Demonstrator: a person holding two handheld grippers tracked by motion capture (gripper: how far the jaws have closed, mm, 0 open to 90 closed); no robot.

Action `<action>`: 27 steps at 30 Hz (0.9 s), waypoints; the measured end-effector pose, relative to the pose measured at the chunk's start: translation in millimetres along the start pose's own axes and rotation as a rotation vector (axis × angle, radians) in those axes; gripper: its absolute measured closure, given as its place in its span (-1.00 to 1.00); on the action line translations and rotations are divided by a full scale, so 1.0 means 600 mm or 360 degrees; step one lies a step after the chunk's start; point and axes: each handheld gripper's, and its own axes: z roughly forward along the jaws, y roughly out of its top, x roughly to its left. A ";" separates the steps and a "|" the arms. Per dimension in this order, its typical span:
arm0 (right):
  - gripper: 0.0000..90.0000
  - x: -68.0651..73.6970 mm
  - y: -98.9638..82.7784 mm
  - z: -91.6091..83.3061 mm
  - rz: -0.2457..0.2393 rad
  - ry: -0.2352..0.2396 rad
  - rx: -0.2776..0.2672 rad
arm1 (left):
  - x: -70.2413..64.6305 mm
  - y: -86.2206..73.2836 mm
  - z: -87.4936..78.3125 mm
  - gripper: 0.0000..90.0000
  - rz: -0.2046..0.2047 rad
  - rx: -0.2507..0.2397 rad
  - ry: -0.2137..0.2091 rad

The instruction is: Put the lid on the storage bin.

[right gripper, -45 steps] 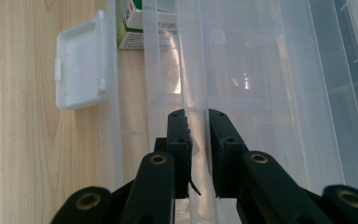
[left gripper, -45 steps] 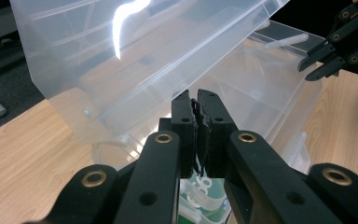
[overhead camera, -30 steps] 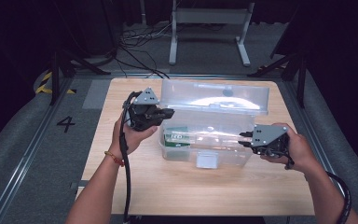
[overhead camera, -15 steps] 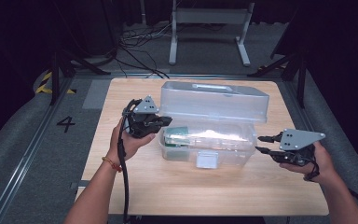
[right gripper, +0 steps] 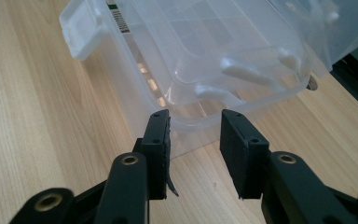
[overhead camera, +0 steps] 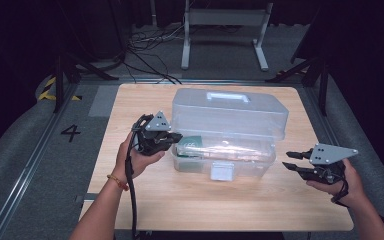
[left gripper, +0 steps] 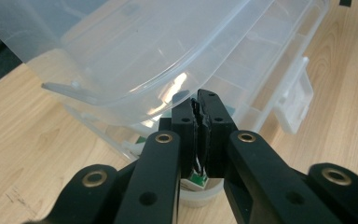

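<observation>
Since the earlier frames the right gripper (overhead camera: pixel 294 161) has left the box's (overhead camera: pixel 220 162) right end and now sits off to the right over the table (overhead camera: pixel 130 105), apart from the box; its jaws have just been opening, with nothing between them. The lid (overhead camera: pixel 228 112), tipped further back a second ago, now hangs lower over the box, still ajar.

The left gripper (overhead camera: pixel 176 137) is at the box's left end, jaws fully closed. In the left gripper view a scrap of something green and white shows just below the pads, but whether they pinch it cannot be told.

The clear box stands mid-table, its latch tab (overhead camera: pixel 222 171) toward the person. Inside lie a green and white packet (overhead camera: pixel 189 145) at the left and some pale, pinkish contents beside it, blurred through the wall.
</observation>
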 end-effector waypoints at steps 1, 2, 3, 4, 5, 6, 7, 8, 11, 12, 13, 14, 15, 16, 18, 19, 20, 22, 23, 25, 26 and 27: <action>0.43 -0.001 -0.005 0.001 0.0027 0.0003 -0.0009 | -0.001 -0.003 0.002 0.91 -0.0001 -0.0001 -0.0002; 0.42 -0.001 -0.008 0.003 0.0036 -0.0003 -0.0002 | -0.002 -0.006 0.003 0.91 0.0002 0.0008 -0.0005; 0.42 -0.001 -0.013 0.005 0.0042 -0.0013 0.0008 | -0.003 -0.009 0.003 0.91 0.0003 0.0022 -0.0013; 0.42 -0.001 -0.017 0.005 0.0059 -0.0005 0.0008 | -0.004 -0.011 0.003 0.91 0.0001 0.0020 -0.0019; 0.42 -0.002 -0.020 0.006 0.0065 -0.0003 0.0010 | -0.005 -0.013 0.003 0.91 -0.0017 0.0003 -0.0025; 0.42 -0.002 -0.023 0.006 0.0074 -0.0006 0.0011 | -0.006 -0.015 0.000 0.92 -0.0012 0.0004 -0.0028; 0.42 -0.002 -0.029 0.008 0.0073 -0.0006 0.0020 | -0.006 -0.015 0.000 0.92 -0.0012 0.0004 -0.0028; 0.41 -0.001 -0.031 0.009 0.0077 -0.0011 0.0027 | -0.008 -0.019 -0.002 0.92 -0.0010 0.0007 -0.0029; 0.41 -0.001 -0.036 0.011 0.0078 -0.0011 0.0024 | -0.012 -0.025 -0.001 0.92 -0.0001 0.0042 -0.0026; 0.40 0.000 -0.037 0.011 0.0090 -0.0006 0.0025 | -0.014 -0.028 -0.001 0.92 0.0007 0.0050 -0.0024; 0.40 0.001 -0.039 0.013 0.0091 -0.0002 0.0027 | -0.016 -0.031 -0.001 0.92 0.0011 0.0065 -0.0019; 0.40 0.001 -0.043 0.015 0.0101 -0.0002 0.0037 | -0.019 -0.038 0.000 0.91 0.0035 0.0104 -0.0021; 0.40 0.002 -0.044 0.017 0.0099 0.0001 0.0036 | -0.021 -0.041 0.000 0.91 0.0039 0.0120 -0.0013; 0.40 0.003 -0.045 0.018 0.0105 0.0002 0.0041 | -0.023 -0.045 0.001 0.91 0.0047 0.0130 -0.0015; 0.40 0.004 -0.048 0.019 0.0111 0.0007 0.0043 | -0.026 -0.054 0.003 0.91 0.0055 0.0162 -0.0020; 0.40 0.005 -0.049 0.020 0.0108 0.0007 0.0040 | -0.027 -0.059 0.005 0.91 0.0061 0.0186 -0.0018; 0.40 0.006 -0.051 0.021 0.0124 0.0012 0.0041 | -0.028 -0.064 0.007 0.91 0.0065 0.0204 -0.0020; 0.40 0.007 -0.054 0.022 0.0128 0.0015 0.0046 | -0.030 -0.074 0.009 0.90 0.0072 0.0218 0.0005; 0.40 0.007 -0.056 0.023 0.0131 0.0009 0.0037 | -0.030 -0.079 0.009 0.88 0.0060 0.0205 -0.0006; 0.40 0.007 -0.057 0.023 0.0149 0.0019 0.0036 | -0.030 -0.083 0.009 0.88 0.0047 0.0191 -0.0015; 0.39 0.008 -0.060 0.026 0.0154 0.0026 0.0038 | -0.031 -0.091 0.010 0.85 0.0047 0.0208 -0.0019; 0.37 0.010 -0.061 0.027 0.0163 0.0026 0.0044 | -0.033 -0.095 0.012 0.85 0.0053 0.0215 -0.0015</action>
